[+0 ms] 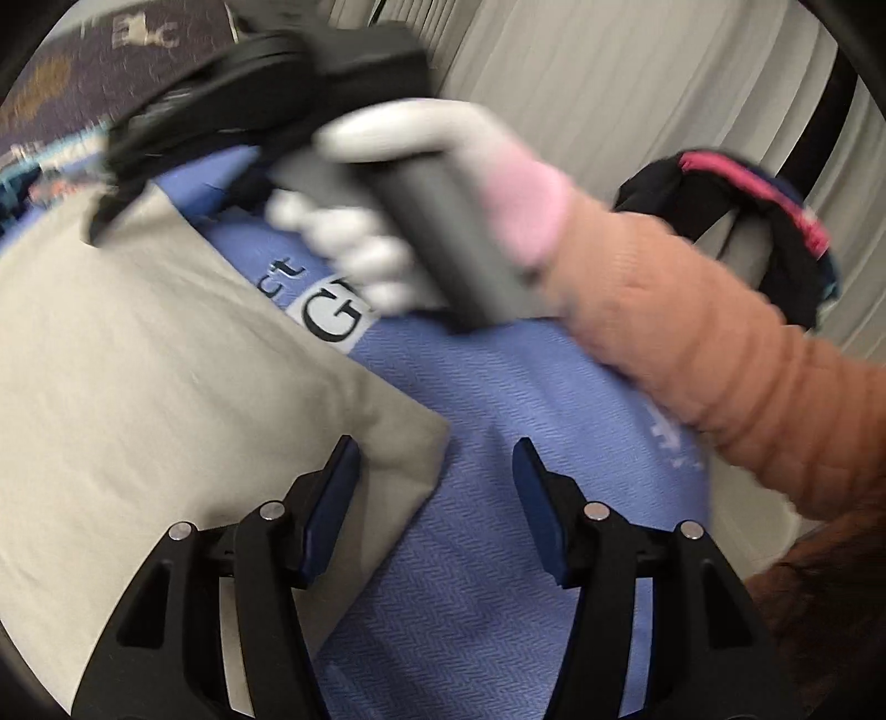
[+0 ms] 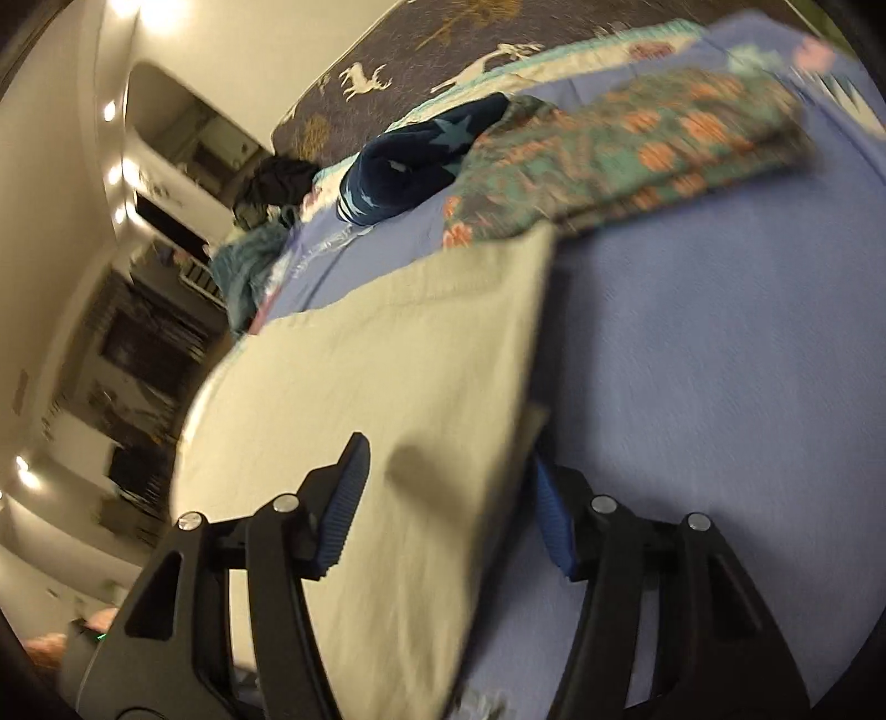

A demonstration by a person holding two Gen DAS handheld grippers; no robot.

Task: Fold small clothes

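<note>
Evidently one beige cloth (image 1: 166, 387) lies on the blue sheet (image 1: 498, 399) of the bed, flat so it can be folded. Left gripper (image 1: 437, 487) hovers at its corner, jaws apart and empty. Right gripper (image 2: 448, 493) straddles the cloth's edge, jaws apart, not pinching. Three other garments wait nearby: a star-print one (image 2: 410, 166), a floral one (image 2: 637, 149), a black one (image 1: 775, 221).

Blue woven bedspread (image 2: 720, 360) covers the bed. Dark blanket with white deer print (image 2: 421, 50) lies at far edge. Pale pleated curtain (image 1: 637, 72) hangs behind. Wall lights (image 2: 113, 111) lit.
</note>
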